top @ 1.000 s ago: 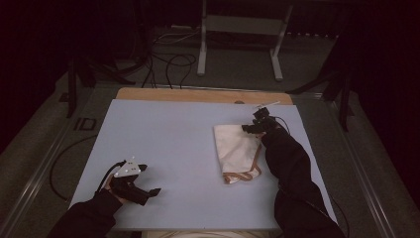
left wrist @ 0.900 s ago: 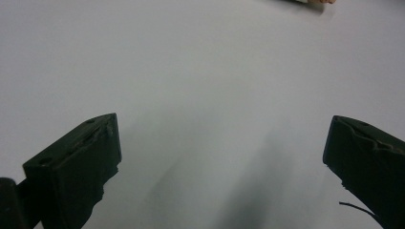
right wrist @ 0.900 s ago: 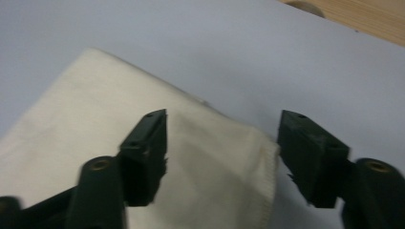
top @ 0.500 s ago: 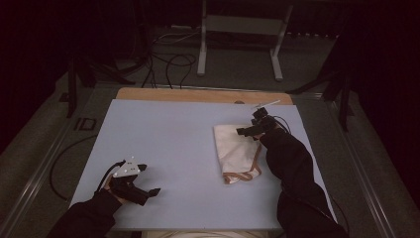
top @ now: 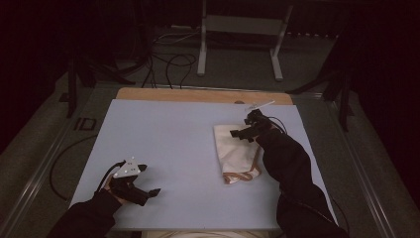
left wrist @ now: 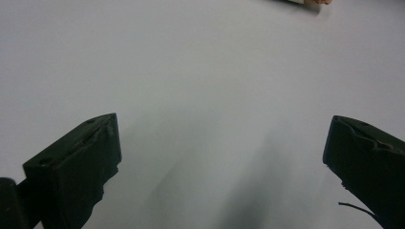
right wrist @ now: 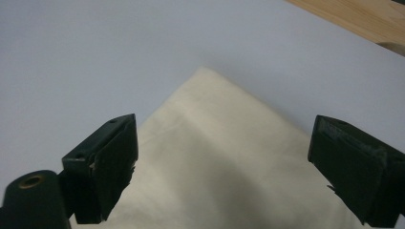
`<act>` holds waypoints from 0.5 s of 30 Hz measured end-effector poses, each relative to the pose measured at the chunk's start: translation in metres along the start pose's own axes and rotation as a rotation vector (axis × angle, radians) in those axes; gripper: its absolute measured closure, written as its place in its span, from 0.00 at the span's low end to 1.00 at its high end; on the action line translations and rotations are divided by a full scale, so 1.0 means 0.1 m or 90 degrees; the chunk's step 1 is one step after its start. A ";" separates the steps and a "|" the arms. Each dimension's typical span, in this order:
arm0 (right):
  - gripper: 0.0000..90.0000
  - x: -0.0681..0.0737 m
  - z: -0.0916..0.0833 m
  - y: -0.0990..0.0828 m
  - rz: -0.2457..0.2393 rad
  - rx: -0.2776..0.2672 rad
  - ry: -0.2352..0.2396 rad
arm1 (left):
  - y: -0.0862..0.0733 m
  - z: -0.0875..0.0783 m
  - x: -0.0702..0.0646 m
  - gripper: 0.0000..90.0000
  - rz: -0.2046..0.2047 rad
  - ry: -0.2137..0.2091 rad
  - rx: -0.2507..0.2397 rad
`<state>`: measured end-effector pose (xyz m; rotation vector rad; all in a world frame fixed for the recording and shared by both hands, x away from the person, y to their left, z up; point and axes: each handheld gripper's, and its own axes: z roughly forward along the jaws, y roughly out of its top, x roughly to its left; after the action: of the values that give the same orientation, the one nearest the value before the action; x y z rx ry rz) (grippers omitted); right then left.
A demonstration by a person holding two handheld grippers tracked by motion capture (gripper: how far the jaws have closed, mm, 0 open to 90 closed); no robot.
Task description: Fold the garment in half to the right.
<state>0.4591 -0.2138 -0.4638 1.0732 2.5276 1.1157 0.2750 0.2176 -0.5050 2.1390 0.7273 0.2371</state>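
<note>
- We judge the step in hand to be a release after laying or folding the cream cloth bag (top: pixel 236 151); it lies flat on the right half of the pale blue table mat (top: pixel 163 144), its brownish handles (top: pixel 241 174) at the near end.
- Our right gripper (top: pixel 246 130) hovers over the bag's far corner; in the right gripper view its jaws stand wide with the cloth (right wrist: pixel 229 157) below them, not pinched.
- Our left gripper (top: pixel 143 181) rests near the mat's near left edge, well apart from the bag; its jaws are wide with nothing between them.
- Next, we think, comes a fresh grasp: lower onto an edge or the handles and close.
- Against the earlier frames, the right jaws have just been opening, nothing gripped between them, and the gripper has lifted off the far corner; the left one has kept its place.
</note>
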 end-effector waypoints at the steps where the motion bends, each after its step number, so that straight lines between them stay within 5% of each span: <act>1: 0.11 0.02 -0.01 0.00 -0.007 -0.001 0.002 | 0.00 0.00 0.00 0.00 0.000 0.000 -0.001; 15: 0.11 0.22 -0.25 -0.16 -0.029 -0.032 0.016 | 0.00 0.00 -0.01 0.00 0.001 0.001 0.000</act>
<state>0.4240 -0.2210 -0.4547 0.9910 2.5152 1.1808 0.2742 0.2171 -0.5048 2.1393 0.7269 0.2387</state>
